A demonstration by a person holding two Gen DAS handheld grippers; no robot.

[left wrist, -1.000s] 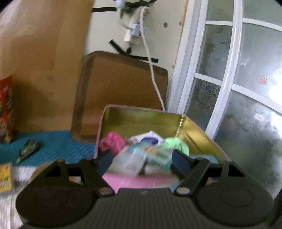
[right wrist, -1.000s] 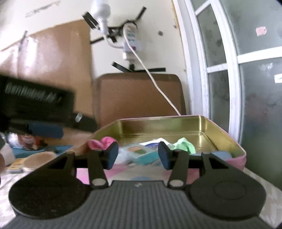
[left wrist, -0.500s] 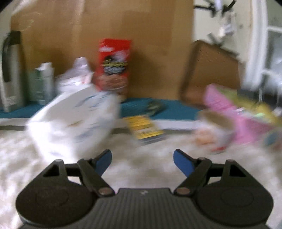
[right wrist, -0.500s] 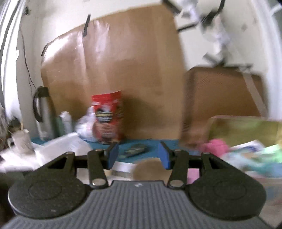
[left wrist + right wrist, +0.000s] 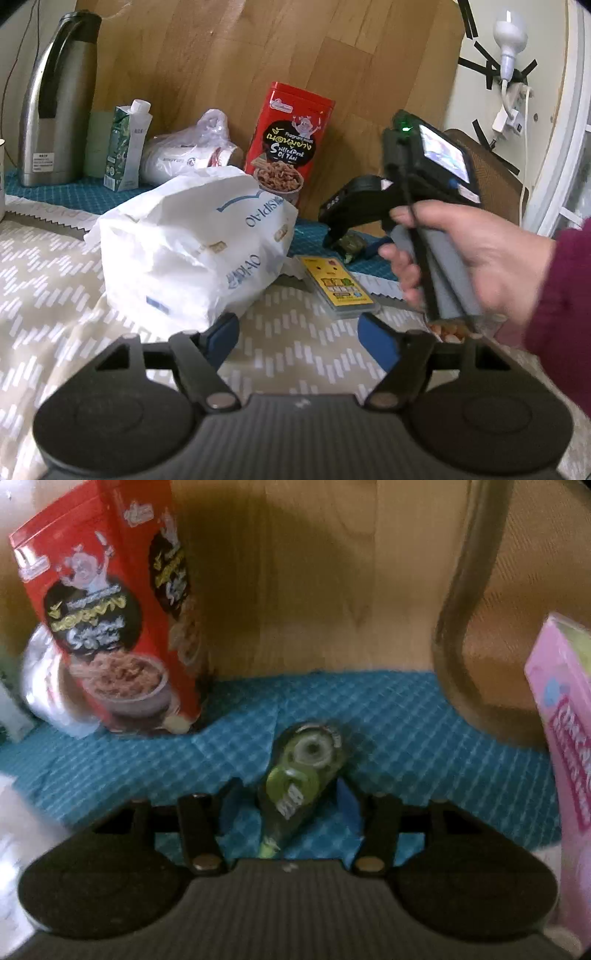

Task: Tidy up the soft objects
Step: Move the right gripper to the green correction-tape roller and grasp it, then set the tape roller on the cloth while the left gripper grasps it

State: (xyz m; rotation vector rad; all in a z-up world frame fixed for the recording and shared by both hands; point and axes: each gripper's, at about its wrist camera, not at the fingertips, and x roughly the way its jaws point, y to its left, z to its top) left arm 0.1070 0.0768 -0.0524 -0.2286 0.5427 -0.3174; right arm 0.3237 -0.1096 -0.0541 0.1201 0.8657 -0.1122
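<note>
Wood panelling backs a table laid with a teal mat [image 5: 424, 716] behind and a pale patterned cloth [image 5: 306, 347] in front. On the mat, the right gripper [image 5: 288, 805] points steeply down with a green tape dispenser [image 5: 299, 779] lying between its blue pads; the jaws have just been opening a little and stand about half open, the pads beside the dispenser but, as far as the blur lets me judge, not pressing it. From the dispenser, a red snack box [image 5: 110, 627] stands at ten o'clock and the pink tin [image 5: 561, 738] at three o'clock. The left gripper [image 5: 295, 336] hovers over the cloth, empty, its jaws partly open and just closing slightly; a white bag [image 5: 192, 247] sits at eleven o'clock, a yellow card [image 5: 338, 286] at one o'clock, and the person's right hand [image 5: 469, 258] at two o'clock. The step in hand looks like picking up the dispenser; next the right jaws must close squarely on its body, then carry it to the tin. The bag is likely the left's target.
</note>
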